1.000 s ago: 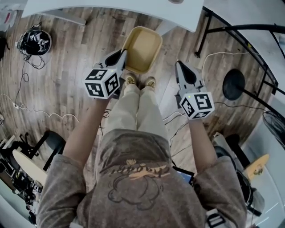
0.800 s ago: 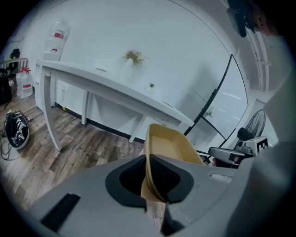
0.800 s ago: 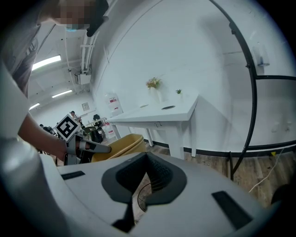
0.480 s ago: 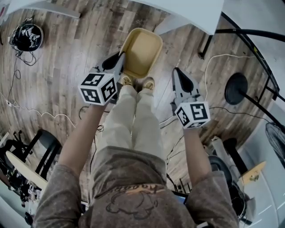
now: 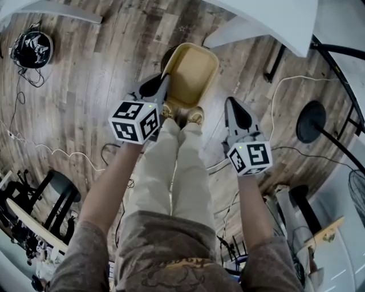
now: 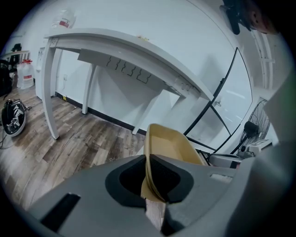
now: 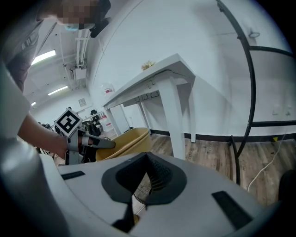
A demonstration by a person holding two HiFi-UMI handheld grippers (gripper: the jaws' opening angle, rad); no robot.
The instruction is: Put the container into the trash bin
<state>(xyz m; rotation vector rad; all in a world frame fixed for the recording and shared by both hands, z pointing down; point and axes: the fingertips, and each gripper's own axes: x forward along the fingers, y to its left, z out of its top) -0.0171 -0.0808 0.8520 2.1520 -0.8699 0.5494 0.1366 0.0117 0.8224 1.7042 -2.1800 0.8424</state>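
Observation:
The container (image 5: 191, 71) is a shallow tan plastic tub, held out over the wooden floor in front of the person's shoes. My left gripper (image 5: 165, 81) is shut on the tub's near left rim. In the left gripper view that rim (image 6: 152, 152) stands edge-on between the pads. My right gripper (image 5: 230, 104) hangs to the right of the tub, apart from it, shut on nothing. From the right gripper view the tub (image 7: 127, 141) and the left gripper (image 7: 104, 143) show at left. A dark round shape (image 5: 167, 56) peeks out under the tub's far left edge; what it is I cannot tell.
A white table (image 5: 274, 17) stands just beyond the tub, one leg (image 7: 178, 115) close by. A black stand with a round base (image 5: 311, 121) and a black metal frame are at right. A black helmet-like object (image 5: 31, 48) and cables (image 5: 34, 142) lie on the floor at left.
Both grippers have sunk toward the floor, and the tub has gone down with the left one. The left grip on the rim is unchanged; the right stays shut.

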